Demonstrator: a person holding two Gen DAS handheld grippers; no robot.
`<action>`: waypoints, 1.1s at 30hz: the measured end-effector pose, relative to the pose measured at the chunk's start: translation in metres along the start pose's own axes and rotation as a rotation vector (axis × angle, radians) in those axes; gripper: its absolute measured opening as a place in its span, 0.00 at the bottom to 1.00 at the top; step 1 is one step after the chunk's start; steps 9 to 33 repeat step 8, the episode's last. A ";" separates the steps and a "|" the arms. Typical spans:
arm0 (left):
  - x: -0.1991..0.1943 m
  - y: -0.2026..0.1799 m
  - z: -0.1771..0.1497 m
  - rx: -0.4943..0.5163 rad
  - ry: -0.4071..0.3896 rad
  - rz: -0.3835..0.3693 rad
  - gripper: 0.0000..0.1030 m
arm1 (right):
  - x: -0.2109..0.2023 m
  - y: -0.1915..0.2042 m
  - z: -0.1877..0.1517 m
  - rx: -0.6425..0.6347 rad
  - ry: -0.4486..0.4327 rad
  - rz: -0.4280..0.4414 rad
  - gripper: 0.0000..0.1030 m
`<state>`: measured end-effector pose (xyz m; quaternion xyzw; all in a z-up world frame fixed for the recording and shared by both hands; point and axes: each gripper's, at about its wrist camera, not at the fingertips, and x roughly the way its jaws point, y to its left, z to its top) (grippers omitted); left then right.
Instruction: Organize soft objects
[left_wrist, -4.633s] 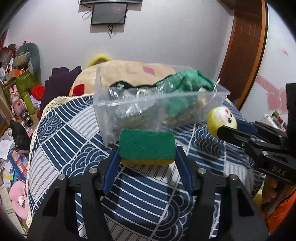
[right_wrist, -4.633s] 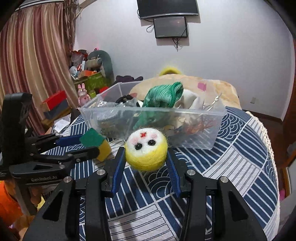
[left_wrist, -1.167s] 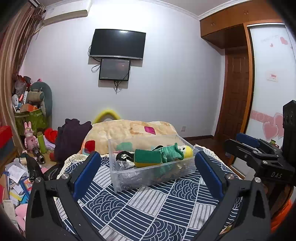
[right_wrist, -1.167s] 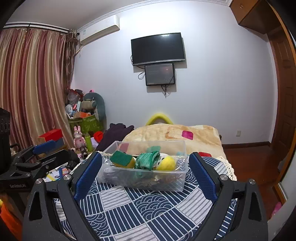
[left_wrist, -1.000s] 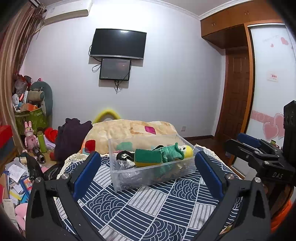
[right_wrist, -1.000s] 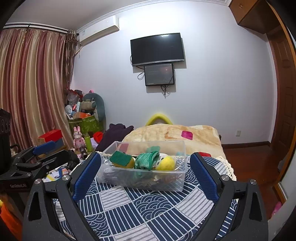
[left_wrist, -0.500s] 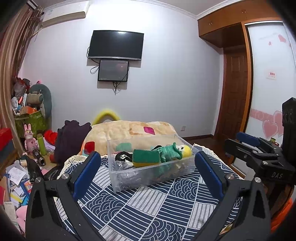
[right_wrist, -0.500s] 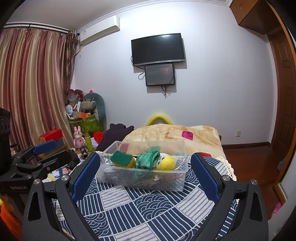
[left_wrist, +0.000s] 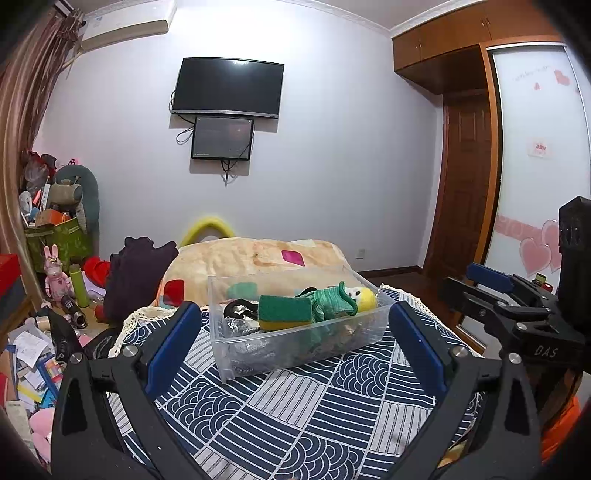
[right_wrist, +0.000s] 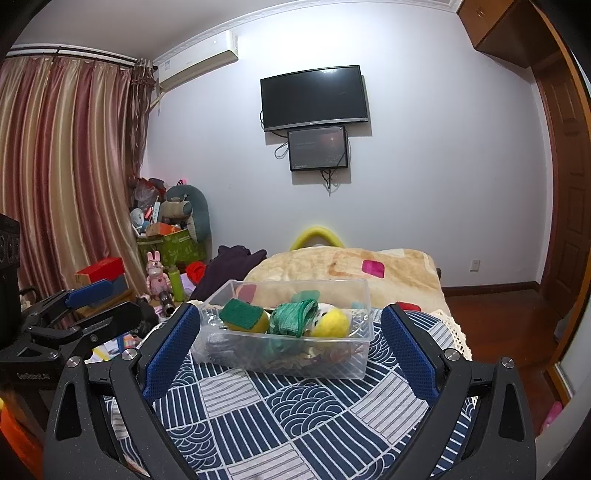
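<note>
Both the left gripper (left_wrist: 294, 320) and right gripper (right_wrist: 290, 324) hung empty, jaws spread wide, well back from the clear bin (right_wrist: 295, 363) holding the sponge (right_wrist: 243, 315).

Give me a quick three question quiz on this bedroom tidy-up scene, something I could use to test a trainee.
1. True or false: the left gripper is shut on the green and yellow sponge.
2. Which soft thing lies between the sponge and the yellow felt ball in the clear plastic bin? A) green knitted cloth B) red sock C) white towel
3. Fill in: the bin stands on a table with a blue and white ____ tablecloth.

Key: 1 false, its jaws are wide open and empty. 2 A. 3 patterned.
</note>
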<state>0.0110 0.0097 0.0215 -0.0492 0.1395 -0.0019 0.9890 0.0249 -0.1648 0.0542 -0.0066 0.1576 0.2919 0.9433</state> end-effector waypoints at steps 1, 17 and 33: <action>0.000 0.000 0.000 -0.002 0.001 -0.001 1.00 | 0.000 0.000 0.000 0.000 0.001 0.000 0.95; -0.001 0.002 0.002 -0.025 0.000 -0.021 1.00 | 0.001 0.001 0.000 -0.007 0.003 0.002 0.95; -0.001 0.002 0.002 -0.025 0.000 -0.021 1.00 | 0.001 0.001 0.000 -0.007 0.003 0.002 0.95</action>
